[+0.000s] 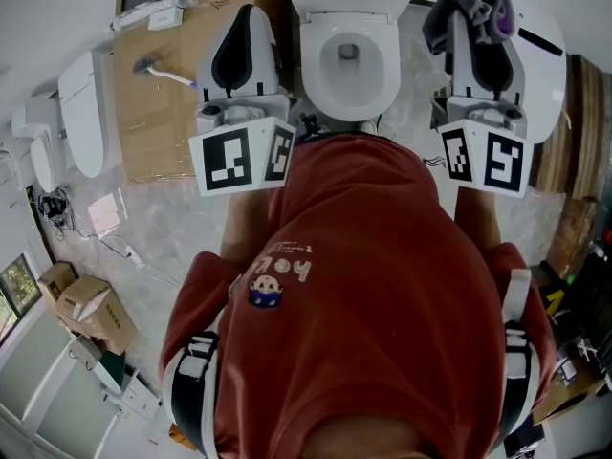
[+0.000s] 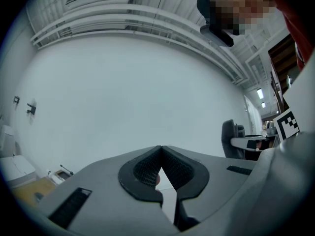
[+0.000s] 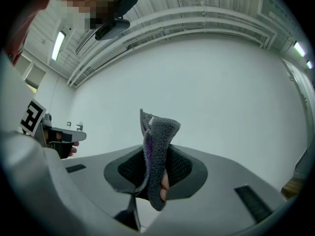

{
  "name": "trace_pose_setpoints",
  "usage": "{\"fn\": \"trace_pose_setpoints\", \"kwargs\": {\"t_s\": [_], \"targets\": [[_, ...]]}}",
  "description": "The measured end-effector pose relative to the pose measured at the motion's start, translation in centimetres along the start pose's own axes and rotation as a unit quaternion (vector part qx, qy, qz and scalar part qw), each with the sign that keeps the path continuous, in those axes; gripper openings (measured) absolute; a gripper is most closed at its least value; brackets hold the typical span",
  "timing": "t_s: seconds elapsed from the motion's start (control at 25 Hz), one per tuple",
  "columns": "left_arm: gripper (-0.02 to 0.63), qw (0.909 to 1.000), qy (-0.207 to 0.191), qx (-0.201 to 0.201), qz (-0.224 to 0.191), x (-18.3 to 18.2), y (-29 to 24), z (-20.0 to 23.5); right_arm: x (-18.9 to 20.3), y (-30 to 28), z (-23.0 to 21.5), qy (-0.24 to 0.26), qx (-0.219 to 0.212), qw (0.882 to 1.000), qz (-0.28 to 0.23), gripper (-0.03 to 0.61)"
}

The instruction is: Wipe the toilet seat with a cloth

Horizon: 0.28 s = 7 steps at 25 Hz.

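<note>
A white toilet with its seat down stands straight ahead below me in the head view. My right gripper is held up to the right of the bowl, shut on a grey and purple cloth. In the right gripper view the cloth is pinched between the dark pads and sticks up past the jaws of that gripper. My left gripper hovers left of the bowl. Its jaws meet with nothing between them in the left gripper view.
A person's red sweatshirt fills the lower head view. A sheet of cardboard with a toilet brush lies on the floor to the left. Another white toilet stands at far left. Cardboard boxes sit at lower left.
</note>
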<state>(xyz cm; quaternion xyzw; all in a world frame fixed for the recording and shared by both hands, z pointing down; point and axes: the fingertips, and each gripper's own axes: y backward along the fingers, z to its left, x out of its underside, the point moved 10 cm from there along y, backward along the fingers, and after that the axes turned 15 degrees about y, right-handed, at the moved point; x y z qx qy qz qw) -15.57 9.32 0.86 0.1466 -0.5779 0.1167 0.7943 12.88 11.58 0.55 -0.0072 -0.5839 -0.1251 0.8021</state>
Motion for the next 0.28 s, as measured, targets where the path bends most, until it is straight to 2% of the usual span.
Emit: {"fn": "trace_pose_setpoints", "kwargs": {"t_s": [0.28], "targets": [[0.012, 1.0000, -0.008, 0.003, 0.000, -0.11, 0.51, -0.61, 0.17, 0.63, 0.41, -0.003, -0.004, 1.000, 0.006, 0.086]]}}
